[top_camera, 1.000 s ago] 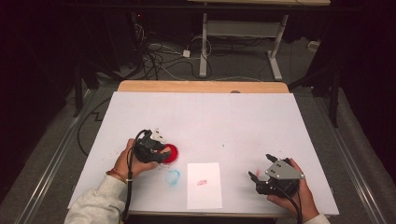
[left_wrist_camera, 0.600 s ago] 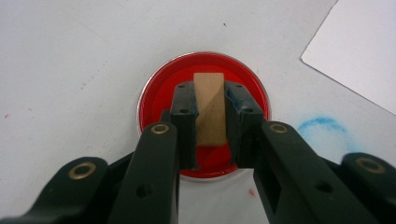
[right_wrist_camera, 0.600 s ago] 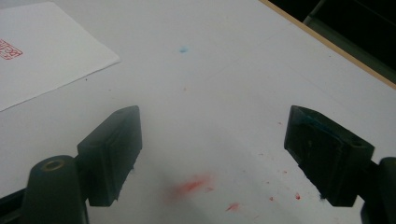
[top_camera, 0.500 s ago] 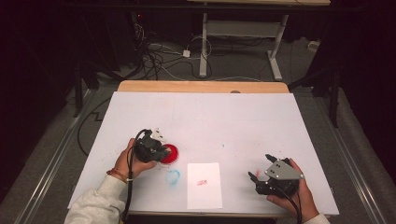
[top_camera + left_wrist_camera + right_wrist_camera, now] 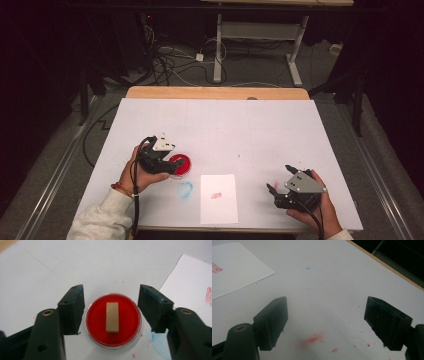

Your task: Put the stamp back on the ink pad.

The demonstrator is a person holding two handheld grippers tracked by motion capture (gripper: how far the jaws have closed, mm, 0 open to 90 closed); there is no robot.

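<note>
Left gripper (image 5: 110,308) just opened, jaws apart around wooden stamp (image 5: 112,317) on red ink pad (image 5: 96,320) (no contact); right gripper (image 5: 325,323) wide, empty.

White table (image 5: 250,130): red dish (image 5: 181,165), paper sheet (image 5: 218,197) (stamped).

Bright lit tabletop, dark surroundings, soft close-up blur

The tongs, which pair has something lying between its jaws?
The left tongs: a red ink pad with a wooden stamp lies between their open jaws. The right tongs straddle bare table.
</note>
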